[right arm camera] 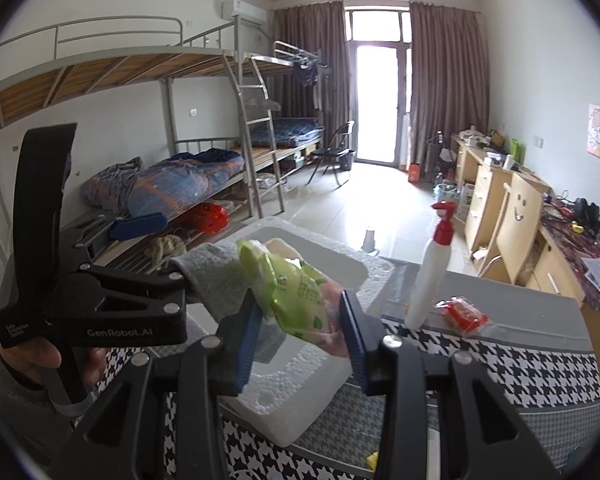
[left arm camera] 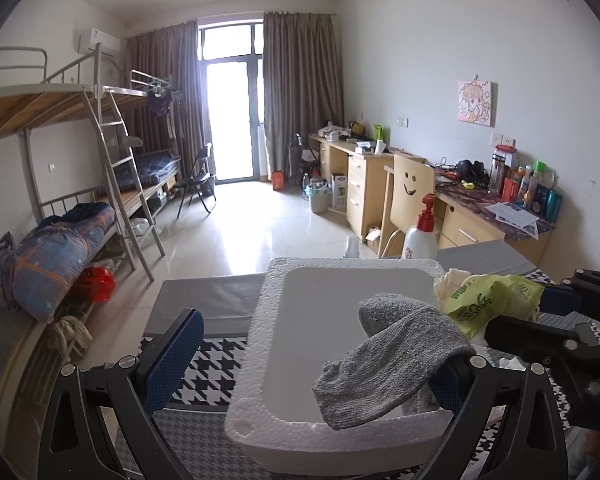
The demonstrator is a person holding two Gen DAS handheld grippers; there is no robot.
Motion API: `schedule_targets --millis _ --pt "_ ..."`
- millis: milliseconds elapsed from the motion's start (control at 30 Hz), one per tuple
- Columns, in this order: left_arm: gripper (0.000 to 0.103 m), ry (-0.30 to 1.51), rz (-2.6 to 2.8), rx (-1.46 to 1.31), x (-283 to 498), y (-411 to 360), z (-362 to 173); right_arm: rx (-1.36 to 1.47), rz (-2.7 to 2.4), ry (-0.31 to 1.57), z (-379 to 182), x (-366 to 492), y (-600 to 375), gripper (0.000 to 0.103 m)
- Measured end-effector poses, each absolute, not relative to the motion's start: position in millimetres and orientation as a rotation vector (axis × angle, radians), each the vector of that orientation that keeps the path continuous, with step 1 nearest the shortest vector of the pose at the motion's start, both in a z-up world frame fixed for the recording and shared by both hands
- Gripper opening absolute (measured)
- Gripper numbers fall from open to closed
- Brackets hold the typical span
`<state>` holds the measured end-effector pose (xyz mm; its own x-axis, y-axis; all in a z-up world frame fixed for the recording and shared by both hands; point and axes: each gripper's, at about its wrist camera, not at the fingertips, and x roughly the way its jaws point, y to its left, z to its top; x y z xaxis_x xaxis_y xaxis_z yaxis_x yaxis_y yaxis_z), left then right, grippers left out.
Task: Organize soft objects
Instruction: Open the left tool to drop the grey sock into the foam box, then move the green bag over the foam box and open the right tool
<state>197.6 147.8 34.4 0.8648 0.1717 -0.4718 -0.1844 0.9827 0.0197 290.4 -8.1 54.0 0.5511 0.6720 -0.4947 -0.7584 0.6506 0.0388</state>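
Now your left tool (left arm camera: 300, 364) gapes, the limp sock (left arm camera: 388, 360) draped on one finger. Your right tool (right arm camera: 300, 336) pinches the crinkly bag (right arm camera: 296, 292) mid-body; grip it gently.

The right pad of the left hand-held gripper (left arm camera: 312, 360) is covered by the grey sock (left arm camera: 392, 364); the green bag's (right arm camera: 296, 292) lettering cannot be read.

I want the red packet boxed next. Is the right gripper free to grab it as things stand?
Probably not yet: the right gripper is shut on the green bag over the foam box. The red packet lies uncovered beside the white bottle.
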Motion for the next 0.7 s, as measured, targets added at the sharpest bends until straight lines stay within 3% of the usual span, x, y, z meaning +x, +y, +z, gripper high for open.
schedule_targets --millis 700 --pt "0.1 0.462 0.141 0.01 186.4 157.9 31.3 -0.261 0.941 0.499 56.0 294.8 9.8 0.044"
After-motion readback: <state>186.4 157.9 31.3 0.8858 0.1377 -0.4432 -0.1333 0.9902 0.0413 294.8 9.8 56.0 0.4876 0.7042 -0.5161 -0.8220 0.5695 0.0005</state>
